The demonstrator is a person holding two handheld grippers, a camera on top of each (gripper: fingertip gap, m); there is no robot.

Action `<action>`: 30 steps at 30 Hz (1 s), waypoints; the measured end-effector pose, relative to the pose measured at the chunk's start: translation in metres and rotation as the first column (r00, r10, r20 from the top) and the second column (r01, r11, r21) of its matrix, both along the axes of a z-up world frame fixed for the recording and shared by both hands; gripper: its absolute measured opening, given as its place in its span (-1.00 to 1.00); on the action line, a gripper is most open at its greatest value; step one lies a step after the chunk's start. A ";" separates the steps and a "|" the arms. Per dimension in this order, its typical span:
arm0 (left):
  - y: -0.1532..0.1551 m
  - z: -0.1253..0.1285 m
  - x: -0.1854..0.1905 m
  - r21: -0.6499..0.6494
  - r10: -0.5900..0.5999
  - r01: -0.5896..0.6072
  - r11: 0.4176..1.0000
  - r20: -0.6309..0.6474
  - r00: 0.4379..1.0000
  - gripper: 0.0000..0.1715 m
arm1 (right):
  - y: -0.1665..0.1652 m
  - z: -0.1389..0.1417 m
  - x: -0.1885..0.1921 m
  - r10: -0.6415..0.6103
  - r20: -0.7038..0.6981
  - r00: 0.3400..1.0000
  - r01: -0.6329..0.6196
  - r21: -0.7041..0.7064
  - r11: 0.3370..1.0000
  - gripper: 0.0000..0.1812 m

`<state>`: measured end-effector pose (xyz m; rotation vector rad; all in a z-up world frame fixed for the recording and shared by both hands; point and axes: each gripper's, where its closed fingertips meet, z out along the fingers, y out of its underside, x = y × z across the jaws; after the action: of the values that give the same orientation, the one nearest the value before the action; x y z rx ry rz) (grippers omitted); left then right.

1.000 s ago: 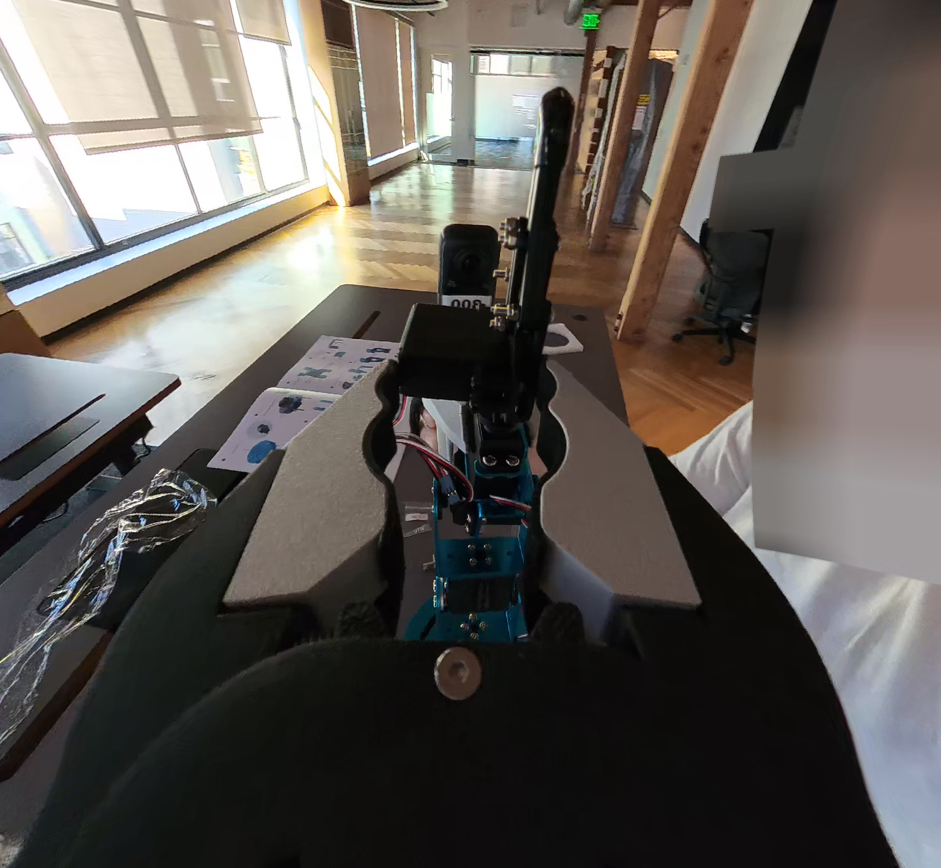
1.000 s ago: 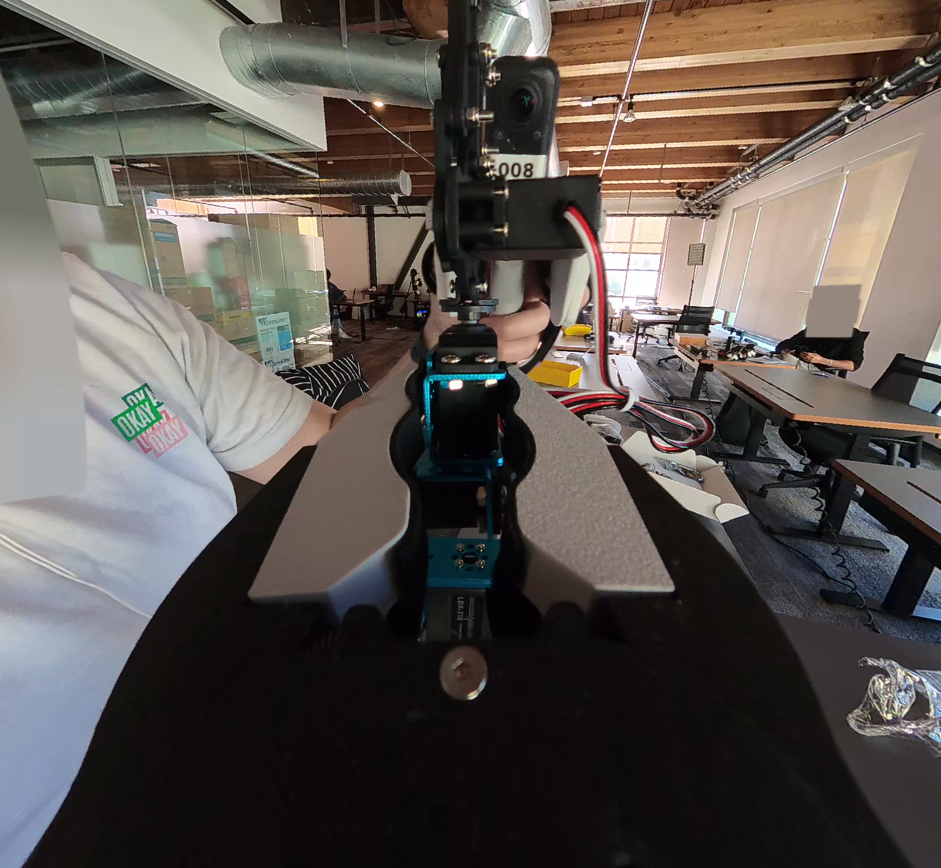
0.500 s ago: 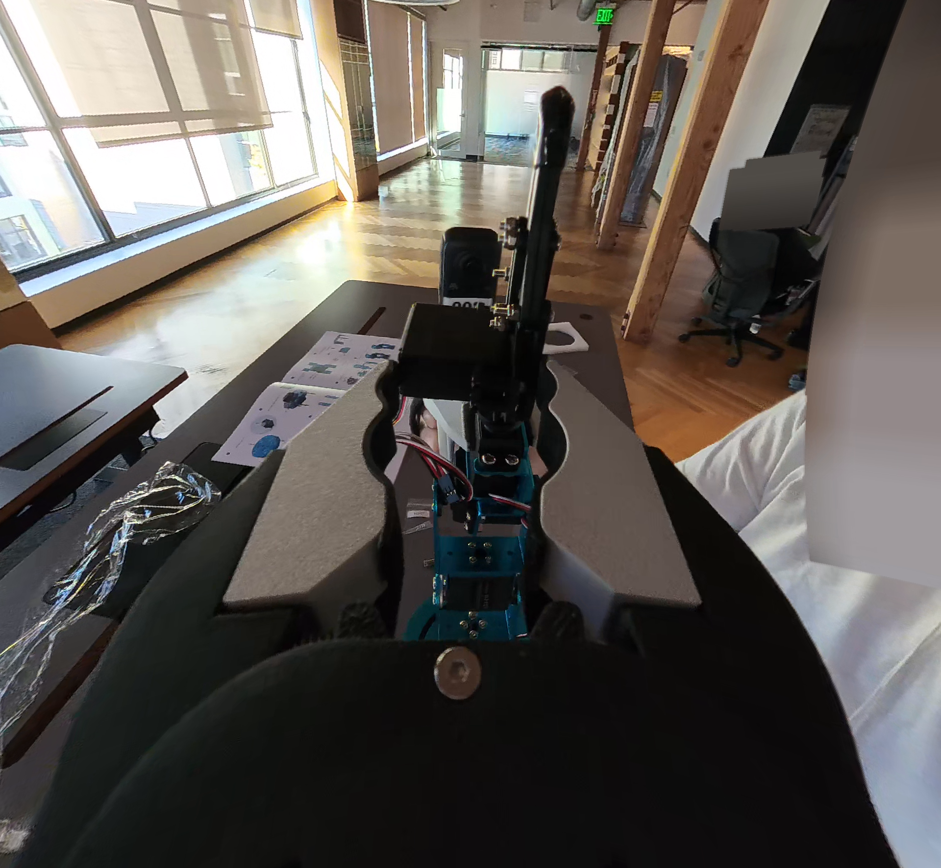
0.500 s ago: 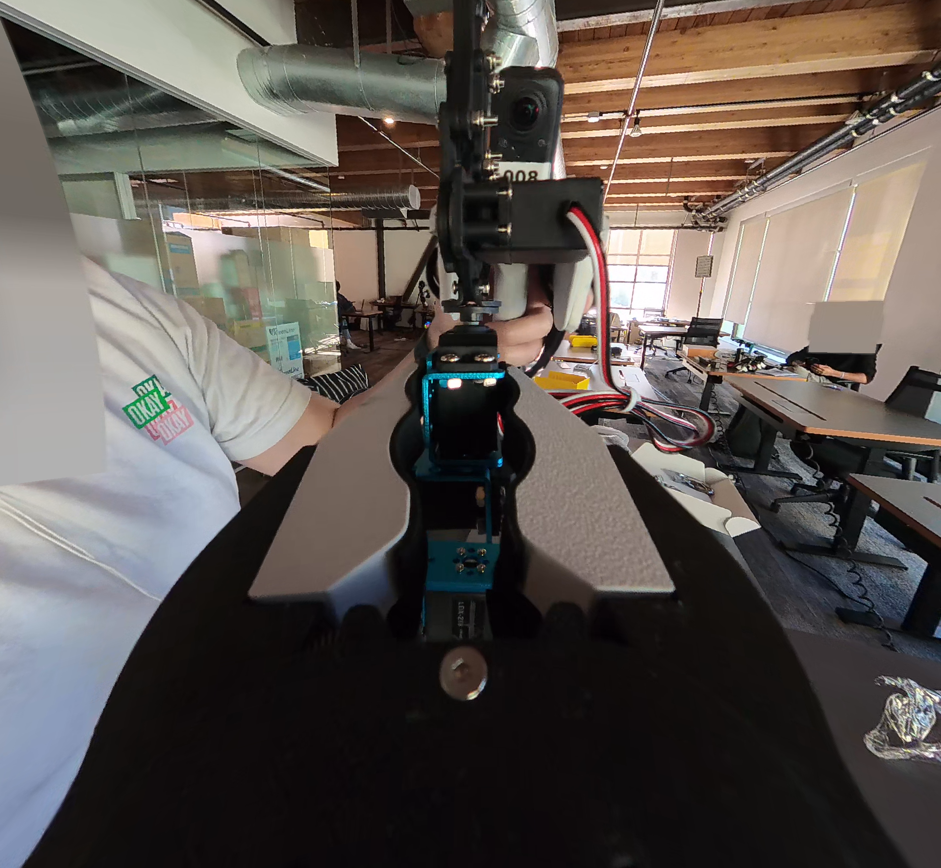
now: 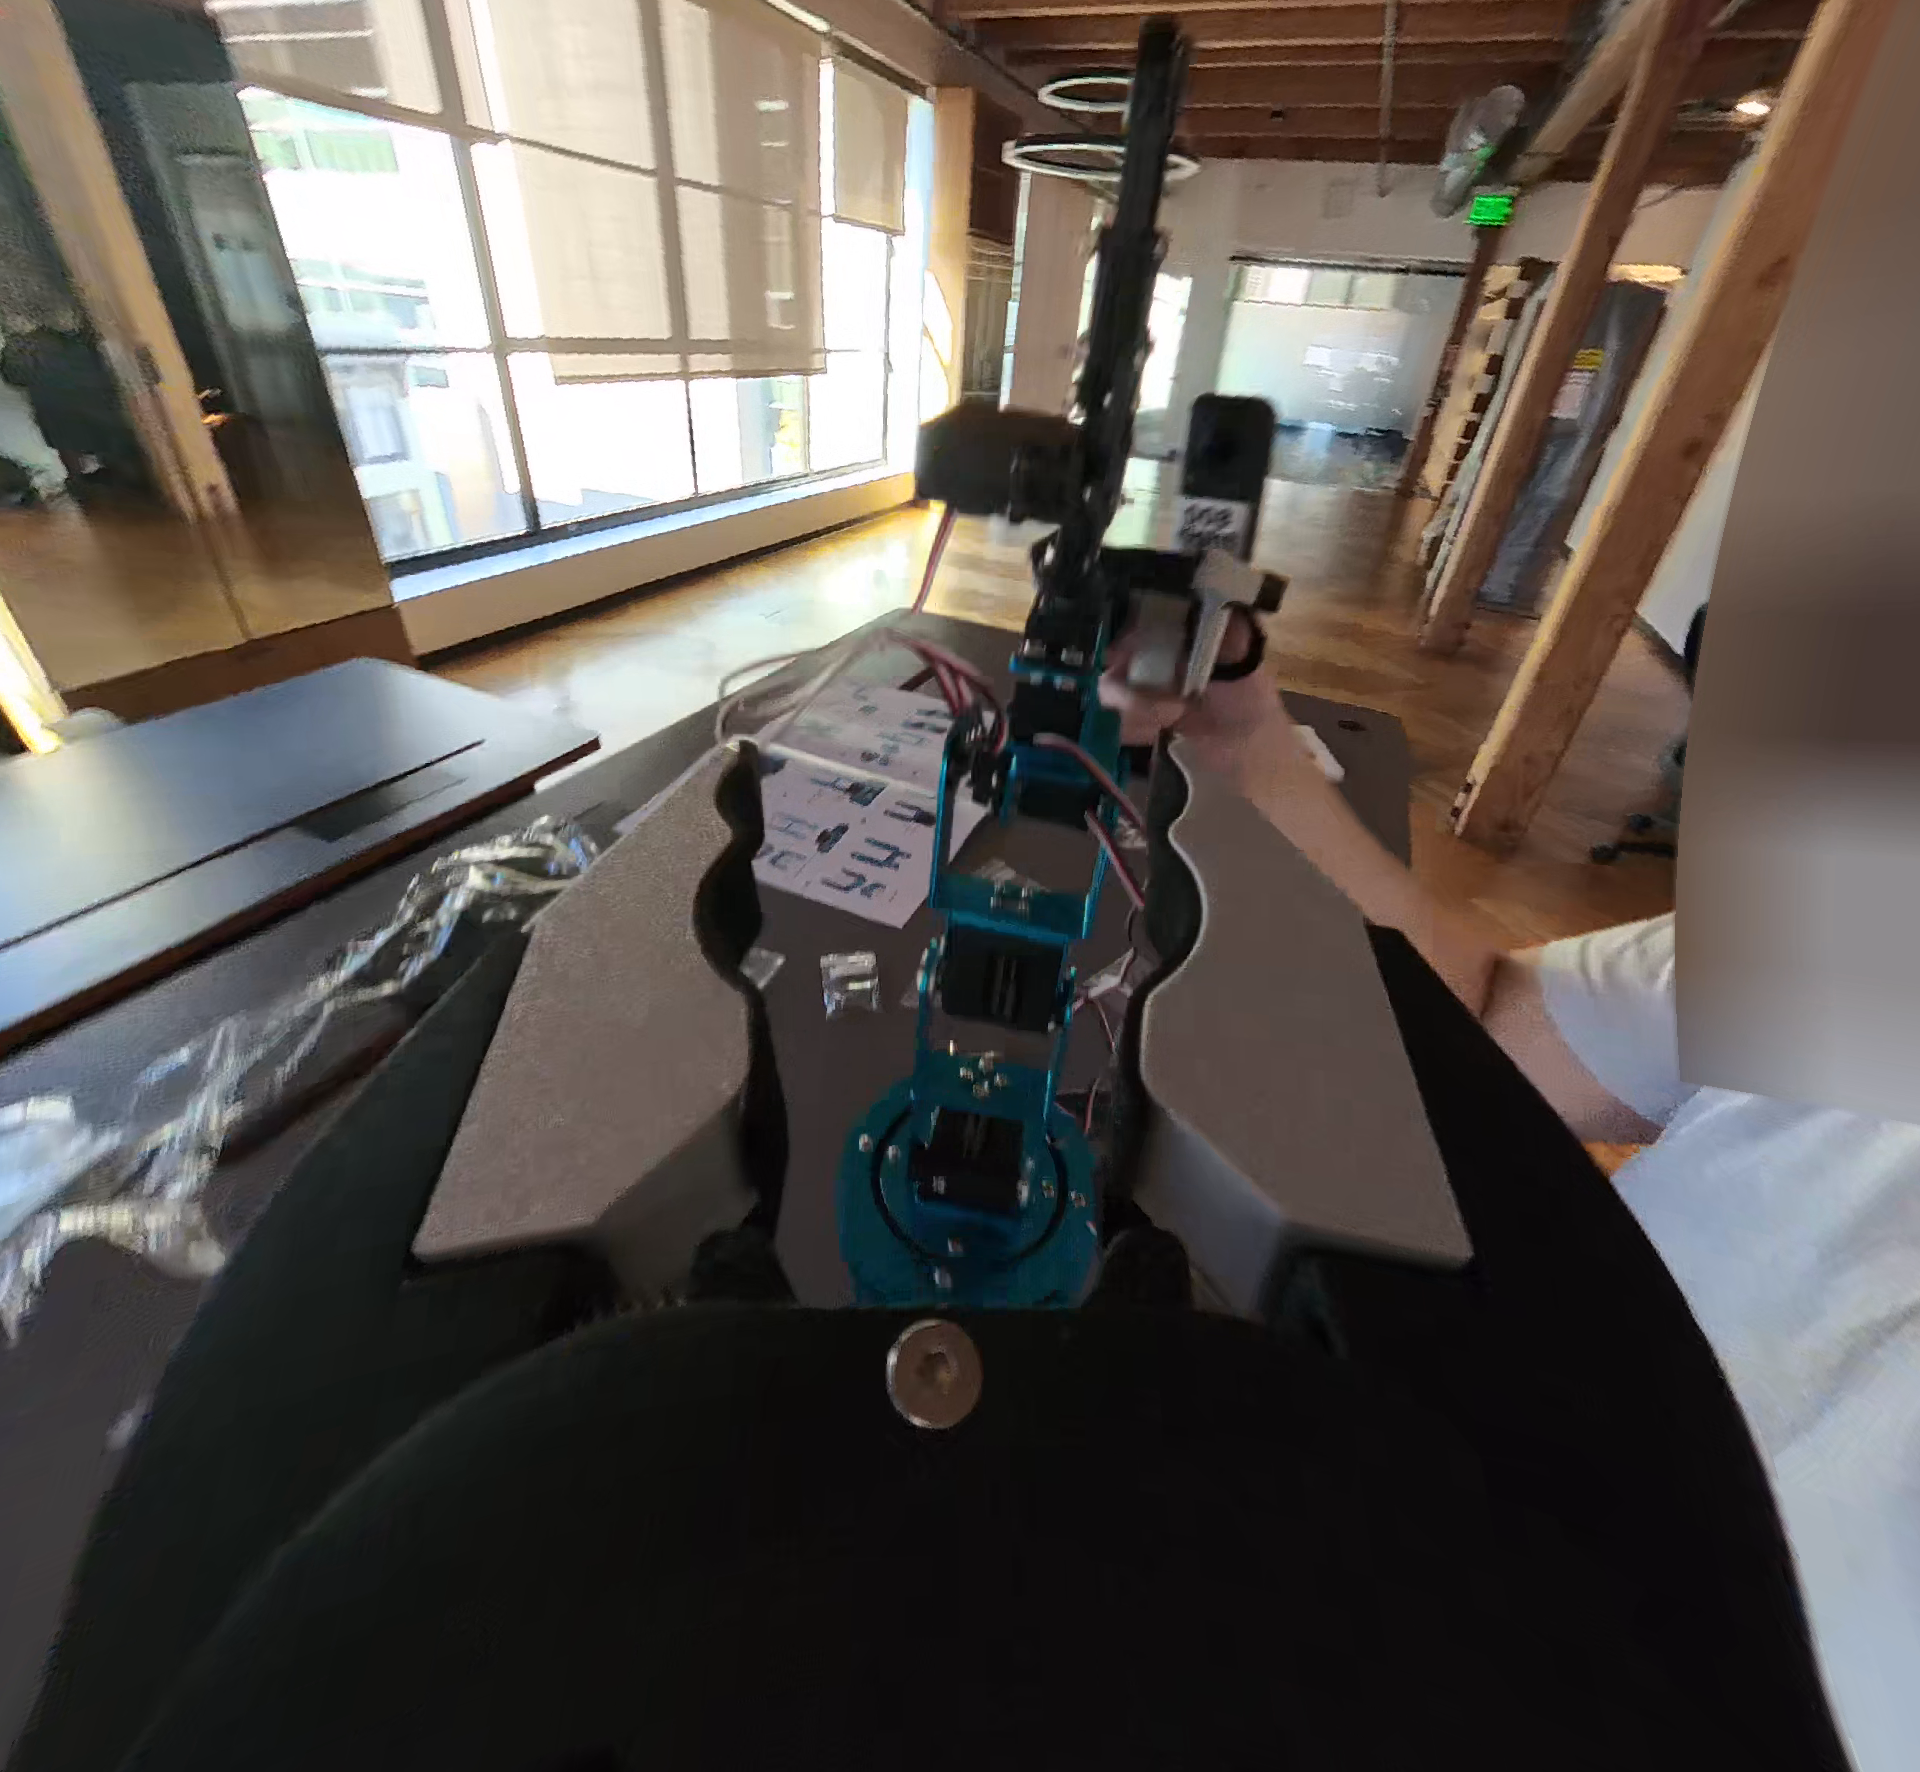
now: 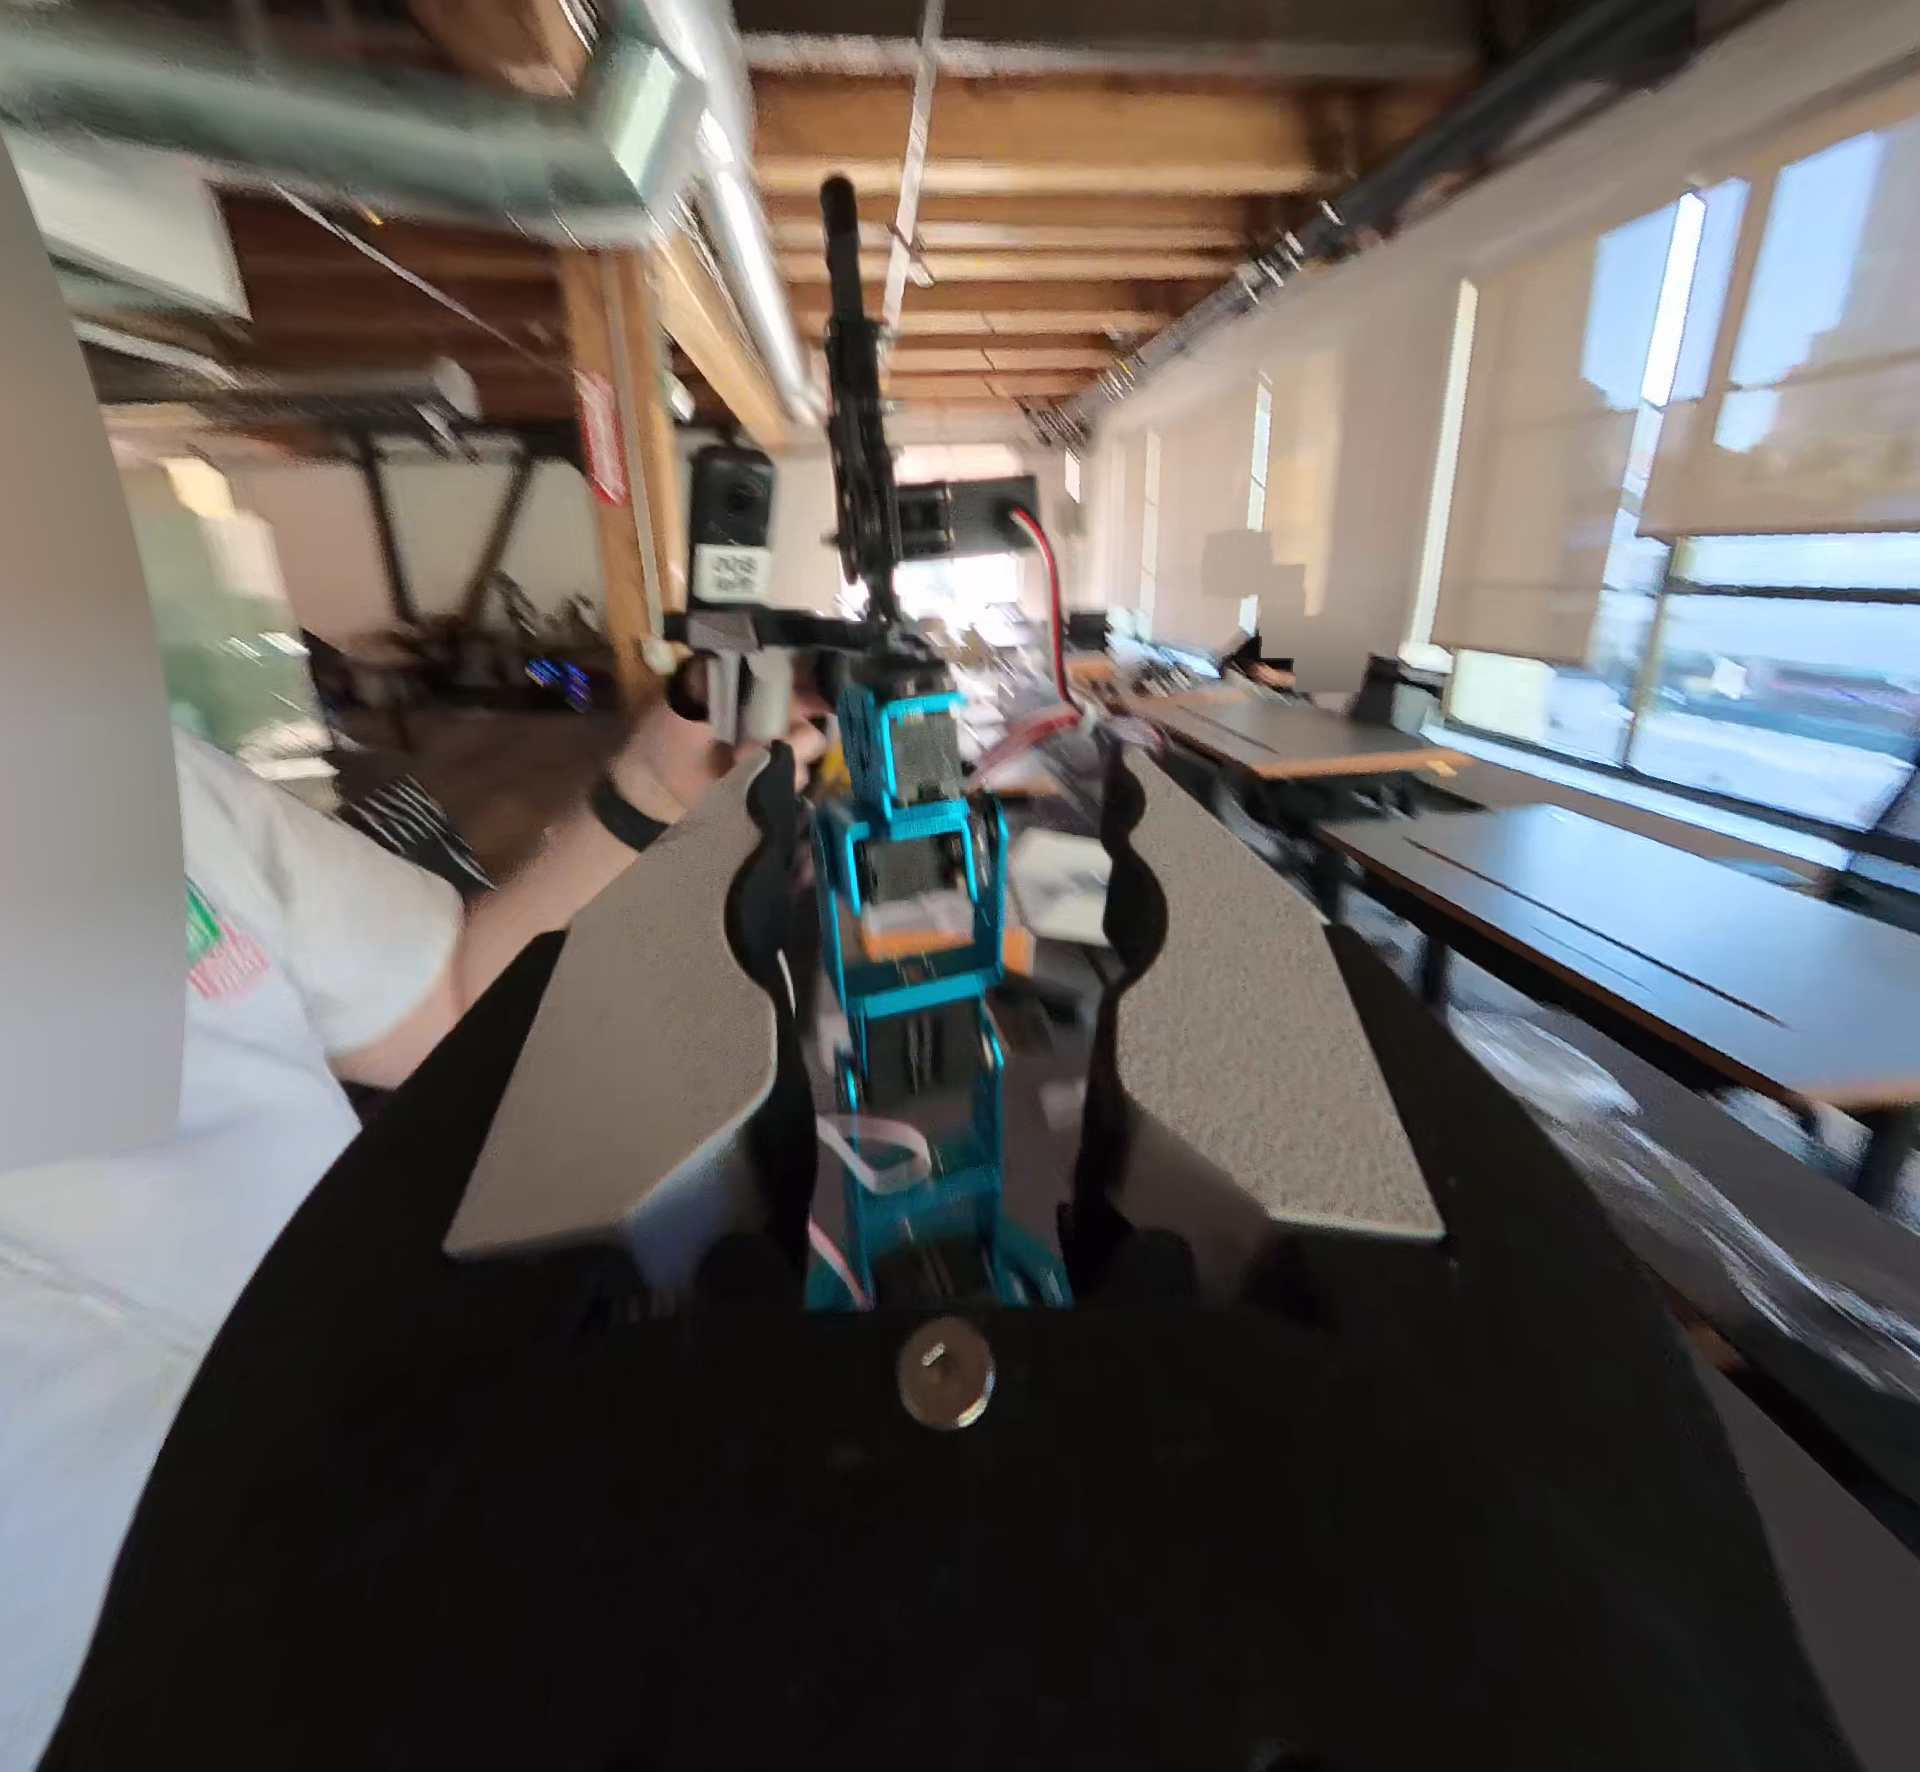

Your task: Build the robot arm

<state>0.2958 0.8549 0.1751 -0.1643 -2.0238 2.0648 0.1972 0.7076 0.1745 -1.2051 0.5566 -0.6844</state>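
Observation:
A small blue metal robot arm with black servos and red-white wires stands on the dark table, its black upper part rising tall. My left gripper is open, its grey fingers on either side of the arm's round base, with a gap on the left side. My right gripper is open too, and the same arm stands between its fingers. Each view shows the other gripper beyond the arm: the right one's camera and the left one's camera, each held by a hand.
Printed sheets, small clear bags and crumpled plastic wrap lie on the table. Another desk stands to the left. Rows of desks run along the windows. A person in a white shirt is close by. Tip to tip, the grippers are about 20 cm apart.
Both grippers have opened wider around the blue arm and swung to a new angle. The arm's base now shows between the fingers. The right wrist view is blurred by motion.

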 end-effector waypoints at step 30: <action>-0.087 -0.072 -0.091 0.115 0.781 -0.773 0.624 -0.135 0.610 -0.40 | -0.471 -0.139 -0.335 -0.790 -0.120 0.602 0.764 -0.203 0.613 -0.67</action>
<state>0.2053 0.7677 0.1036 1.0801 -2.2465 2.3323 -0.1376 0.2368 0.0351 -1.1274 1.2725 -1.3777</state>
